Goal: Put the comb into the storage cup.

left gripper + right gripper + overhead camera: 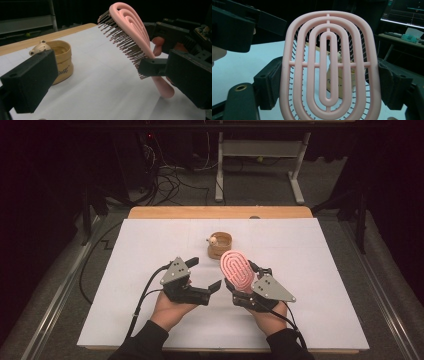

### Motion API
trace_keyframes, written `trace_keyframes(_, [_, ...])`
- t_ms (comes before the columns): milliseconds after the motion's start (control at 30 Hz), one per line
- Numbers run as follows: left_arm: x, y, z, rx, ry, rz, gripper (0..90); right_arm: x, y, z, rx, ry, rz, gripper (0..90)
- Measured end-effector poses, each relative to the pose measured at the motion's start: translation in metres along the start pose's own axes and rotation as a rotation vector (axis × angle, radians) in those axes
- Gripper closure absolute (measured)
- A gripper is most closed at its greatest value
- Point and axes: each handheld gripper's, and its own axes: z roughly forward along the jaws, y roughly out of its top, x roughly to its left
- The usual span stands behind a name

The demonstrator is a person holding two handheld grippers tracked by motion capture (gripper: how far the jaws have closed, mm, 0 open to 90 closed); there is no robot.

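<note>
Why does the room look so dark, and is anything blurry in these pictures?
In the high view the white table sheet is brightly lit while the surroundings fade to black. In the left gripper view the near jaws look soft, while the pink brush bristles and the wooden bowl stay fairly sharp. In the right gripper view the brush sits close and slightly soft, held by the right hand-held gripper.

High view looks forward and down over the whole worktop (pixel 320 320); both gripper views sit close, sharing the pink brush (pixel 130 32).
</note>
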Motion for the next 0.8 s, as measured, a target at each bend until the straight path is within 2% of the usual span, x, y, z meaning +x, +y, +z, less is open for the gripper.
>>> trace_keyframes(133, [-0.002,0.003,0.002,-0.003,-0.006,0.003,0.0,0.001,0.000,0.000,-0.006,0.003,-0.005,20.3])
trace_keyframes(300, [-0.003,0.008,0.008,-0.020,-0.013,-0.021,0.0,0.005,0.001,0.001,-0.011,0.016,-0.012,20.3])
trace_keyframes(467, [-0.005,0.011,0.013,-0.016,-0.023,-0.026,0.0,0.007,0.002,0.001,-0.013,0.024,-0.014,20.3])
trace_keyframes(667, [-0.005,0.014,0.021,-0.003,-0.041,-0.055,0.0,0.008,0.003,0.001,-0.020,0.024,-0.019,20.3])
trace_keyframes(733, [-0.006,0.014,0.023,-0.002,-0.055,-0.051,5.1,0.009,0.004,0.001,-0.020,0.026,-0.022,20.3])
trace_keyframes(800, [-0.006,0.014,0.024,-0.001,-0.066,-0.062,5.8,0.010,0.004,0.001,-0.023,0.032,-0.027,20.3])
